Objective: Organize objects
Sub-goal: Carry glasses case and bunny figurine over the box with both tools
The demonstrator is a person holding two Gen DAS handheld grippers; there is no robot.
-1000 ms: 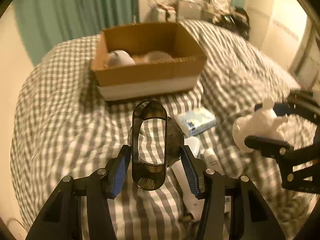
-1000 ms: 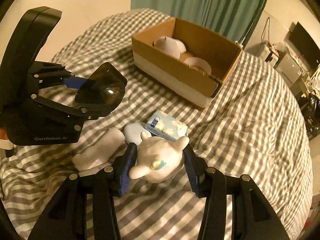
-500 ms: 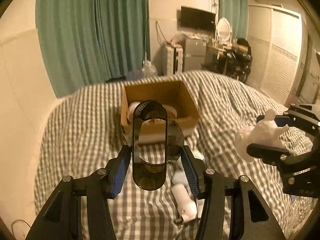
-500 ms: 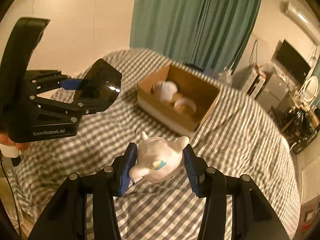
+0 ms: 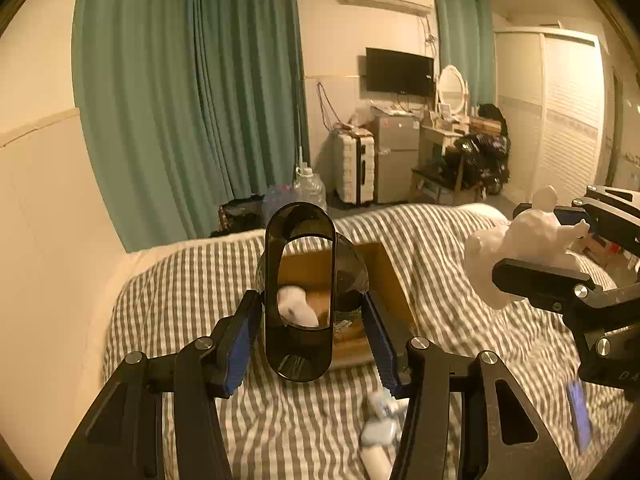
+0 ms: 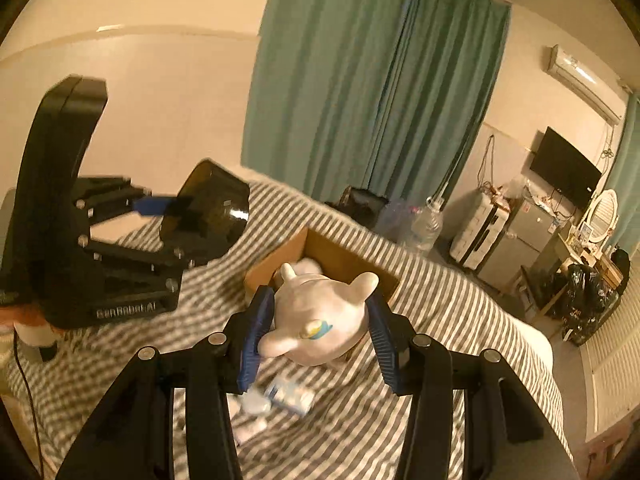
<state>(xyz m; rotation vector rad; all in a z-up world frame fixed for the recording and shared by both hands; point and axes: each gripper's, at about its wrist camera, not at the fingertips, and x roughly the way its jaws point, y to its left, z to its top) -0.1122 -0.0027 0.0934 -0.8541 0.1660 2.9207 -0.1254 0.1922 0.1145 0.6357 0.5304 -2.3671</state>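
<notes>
Black claw (image 5: 312,340) with blue ribbed pads (image 5: 240,344), silver screws.

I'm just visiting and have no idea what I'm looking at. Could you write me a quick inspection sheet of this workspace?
Surface: bed with checked cover.
Job's things: cardboard box with white items inside; dark translucent cup; white animal figurine.
Clutter: tissue pack and white bottle on the cover.
Grippers: left gripper shut on the cup; right gripper shut on the figurine.
Cables: thin cord at the bed's edge.
Surroundings: green curtains, wall television, suitcase.
</notes>
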